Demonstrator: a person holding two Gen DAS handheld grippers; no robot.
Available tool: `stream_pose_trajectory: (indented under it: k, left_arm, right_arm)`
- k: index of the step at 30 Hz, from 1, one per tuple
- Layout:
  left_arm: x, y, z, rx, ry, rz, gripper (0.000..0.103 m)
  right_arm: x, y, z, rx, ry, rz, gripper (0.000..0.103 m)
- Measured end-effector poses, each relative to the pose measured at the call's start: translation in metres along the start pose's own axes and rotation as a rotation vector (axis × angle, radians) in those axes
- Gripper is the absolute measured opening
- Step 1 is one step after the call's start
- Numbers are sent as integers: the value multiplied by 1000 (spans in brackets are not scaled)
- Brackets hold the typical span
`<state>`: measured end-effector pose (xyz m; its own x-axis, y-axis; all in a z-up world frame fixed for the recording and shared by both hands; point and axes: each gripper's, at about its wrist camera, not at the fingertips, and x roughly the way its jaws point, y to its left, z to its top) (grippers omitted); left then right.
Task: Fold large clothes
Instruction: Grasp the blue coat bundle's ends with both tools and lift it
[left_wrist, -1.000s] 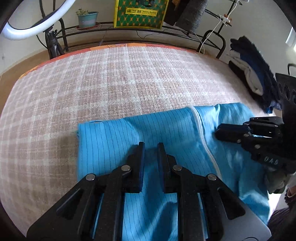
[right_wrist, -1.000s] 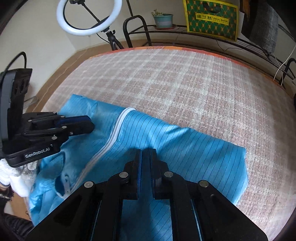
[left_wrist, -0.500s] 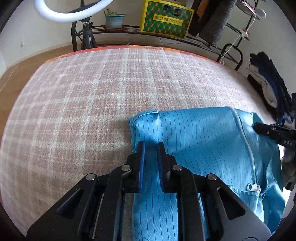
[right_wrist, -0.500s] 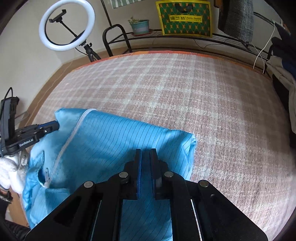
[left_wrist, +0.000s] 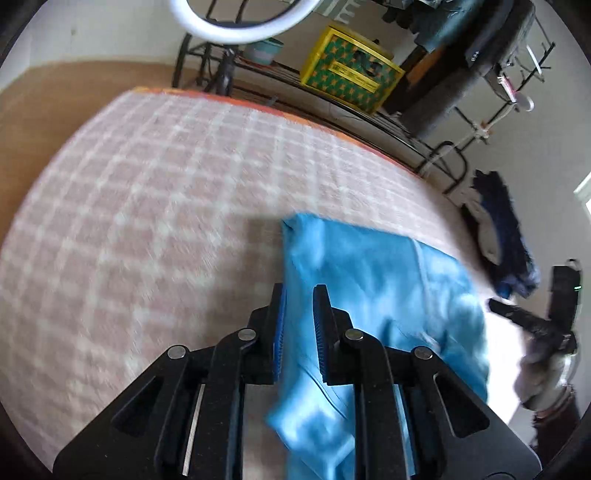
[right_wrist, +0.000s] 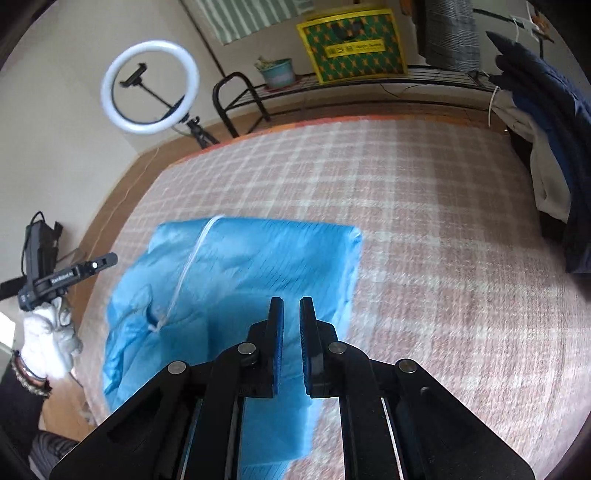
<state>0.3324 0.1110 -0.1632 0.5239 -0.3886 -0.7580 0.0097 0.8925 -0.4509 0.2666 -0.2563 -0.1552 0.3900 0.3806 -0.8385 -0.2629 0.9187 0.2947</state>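
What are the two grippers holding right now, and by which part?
Apparently nothing. The left gripper and right gripper both sit apart from the blue garment, which lies on the bed, and their fingers are slightly parted.

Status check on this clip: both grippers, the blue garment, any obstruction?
Left gripper and right gripper slightly open, gripping nothing. Blue garment folded on plaid bed cover, white zipper up. Nothing in the way.

Plaid bedcover lay bare right of and beyond blue garment. Dark clothes pile blocked right edge; ring light stood far-left.
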Motion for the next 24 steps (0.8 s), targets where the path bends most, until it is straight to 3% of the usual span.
stream_pose_trajectory:
  k: [3, 7, 12, 14, 15, 16, 17, 18, 19, 24]
  left_arm:
    - [5, -8, -15, 35, 48, 4, 15]
    - [34, -7, -41, 116, 158, 145, 15]
    - [17, 0, -44, 127, 129, 180, 15]
    - [0, 7, -40, 89, 101, 146, 15]
    - [-7, 11, -38, 71, 90, 138, 15]
    - [-16, 18, -37, 30, 71, 104, 23]
    - [-20, 23, -34, -4, 63, 67, 31]
    - [-24, 31, -32, -53, 55, 15, 52]
    - [-26, 36, -31, -85, 52, -11, 69]
    - [-10, 68, -21, -352, 88, -246, 71]
  right_arm:
    - [14, 11, -19, -57, 70, -52, 7]
    - [31, 17, -42, -104, 151, -113, 7]
    - [12, 17, -56, -124, 154, -111, 7]
    - [-4, 13, -61, -105, 129, -78, 10]
    - [-14, 10, -63, -95, 105, -53, 19]
    - [-23, 8, -64, -86, 76, -36, 39]
    - [-32, 5, -65, -73, 33, -21, 51]
    - [-38, 2, -66, -61, -9, -9, 67]
    - [-43, -3, -66, -40, -48, 5, 70]
    - [-23, -37, -58, 150, -41, 138, 70]
